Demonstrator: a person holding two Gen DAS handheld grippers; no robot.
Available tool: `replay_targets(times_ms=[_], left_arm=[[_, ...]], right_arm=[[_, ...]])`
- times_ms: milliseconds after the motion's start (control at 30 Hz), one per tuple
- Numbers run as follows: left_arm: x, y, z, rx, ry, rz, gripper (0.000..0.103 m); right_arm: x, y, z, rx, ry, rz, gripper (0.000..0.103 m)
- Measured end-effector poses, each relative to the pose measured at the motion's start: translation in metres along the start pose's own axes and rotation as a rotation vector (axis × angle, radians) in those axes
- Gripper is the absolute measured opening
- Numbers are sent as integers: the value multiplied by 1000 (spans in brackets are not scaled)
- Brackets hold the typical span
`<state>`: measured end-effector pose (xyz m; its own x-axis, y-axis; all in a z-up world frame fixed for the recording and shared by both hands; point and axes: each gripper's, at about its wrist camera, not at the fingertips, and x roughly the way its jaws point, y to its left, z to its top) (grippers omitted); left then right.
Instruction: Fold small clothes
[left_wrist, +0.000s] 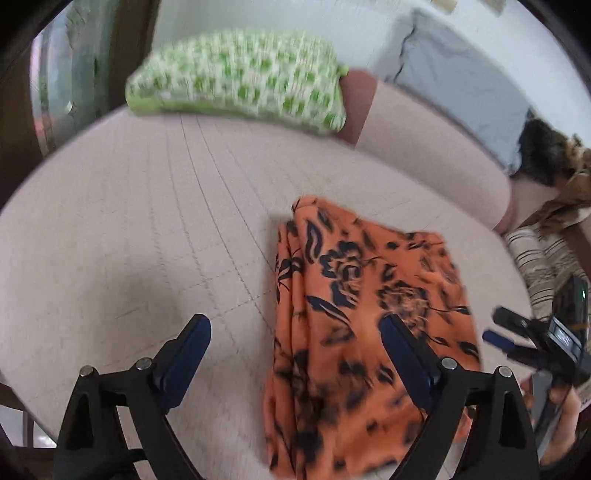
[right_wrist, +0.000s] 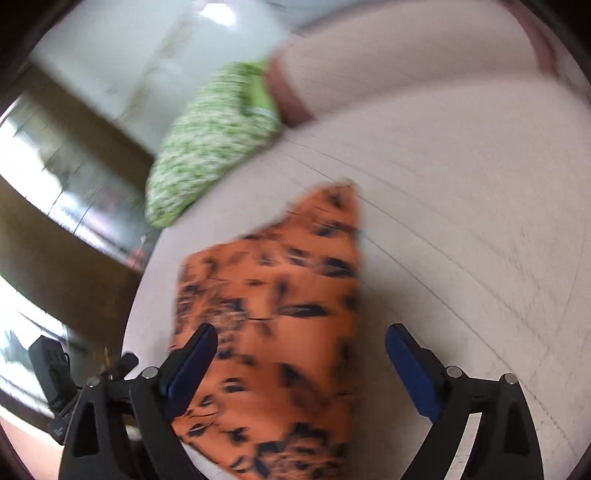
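Note:
An orange garment with a dark floral print (left_wrist: 354, 332) lies folded into a long strip on a pale quilted couch seat (left_wrist: 147, 229). My left gripper (left_wrist: 295, 325) hangs above its left edge with jaws wide apart and nothing between the pads. In the right wrist view the same garment (right_wrist: 273, 314) lies below my right gripper (right_wrist: 301, 334), which is open and grips nothing. The right gripper (left_wrist: 498, 328) also shows at the right edge of the left wrist view, held by a hand (left_wrist: 565, 410).
A green and white patterned cushion (left_wrist: 240, 81) rests at the back of the seat against the couch's backrest (left_wrist: 424, 147). A grey cloth (left_wrist: 461, 70) hangs over the backrest. Striped fabric (left_wrist: 539, 258) and brown clothing (left_wrist: 569, 195) lie at the right.

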<state>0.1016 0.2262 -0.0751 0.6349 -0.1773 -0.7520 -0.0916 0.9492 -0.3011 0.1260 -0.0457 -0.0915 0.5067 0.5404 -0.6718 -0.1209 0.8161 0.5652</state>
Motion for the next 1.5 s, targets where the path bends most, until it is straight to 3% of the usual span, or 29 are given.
replay_targets(times_ms=[67, 133, 167, 200, 267, 300, 400, 467, 733, 833, 967, 1067, 1100, 1133, 1167, 1200, 1267, 1367, 1467, 1500], left_arm=[[29, 6, 0, -33, 113, -32, 93], [52, 10, -9, -60, 223, -145, 75], [54, 12, -12, -79, 225, -155, 71], [51, 13, -11, -83, 216, -165, 58], [48, 13, -9, -87, 237, -206, 42], [47, 13, -9, -81, 237, -204, 37], [37, 6, -9, -27, 217, -194, 31], [26, -6, -6, -6, 178, -190, 30], [-24, -78, 11, 90, 19, -257, 30], [-23, -100, 17, 121, 12, -273, 30], [18, -113, 13, 120, 55, -260, 32], [79, -121, -4, 138, 206, -169, 39], [88, -116, -11, 130, 217, -143, 52], [86, -113, -12, 124, 196, -145, 55], [78, -111, -11, 126, 169, -136, 62], [69, -109, -10, 130, 145, -117, 65], [48, -106, -6, 157, 90, -95, 65], [20, -103, 2, 201, -31, -20, 72], [15, -95, 2, 210, -68, 36, 75], [19, -98, -1, 214, -59, 53, 75]], right_arm=[[11, -16, -2, 72, 43, 51, 94], [25, -20, -8, 99, 82, 122, 94], [35, -18, -12, 92, 107, 139, 94], [41, -16, -15, 90, 120, 139, 93], [52, -10, -19, 72, 136, 126, 79], [55, -3, -19, 56, 151, 143, 52], [51, 7, -18, -3, 150, 103, 37], [39, 15, -15, -40, 131, 103, 36], [-43, 34, 20, -165, -35, 111, 35], [-68, 18, 36, -171, -86, 98, 35], [-63, -22, 47, -125, -108, 79, 35], [-33, -65, 40, -35, -57, 28, 36], [-19, -82, 34, 9, -13, -7, 39], [-8, -95, 27, 48, 24, -42, 46], [-6, -103, 21, 75, 21, -37, 47], [-12, -107, 16, 95, -14, 0, 52], [-24, -103, 16, 87, -46, -25, 57], [-57, -76, 19, -8, -153, -88, 57], [-73, -44, 20, -93, -202, -24, 61], [-73, -34, 17, -120, -200, 5, 70]])
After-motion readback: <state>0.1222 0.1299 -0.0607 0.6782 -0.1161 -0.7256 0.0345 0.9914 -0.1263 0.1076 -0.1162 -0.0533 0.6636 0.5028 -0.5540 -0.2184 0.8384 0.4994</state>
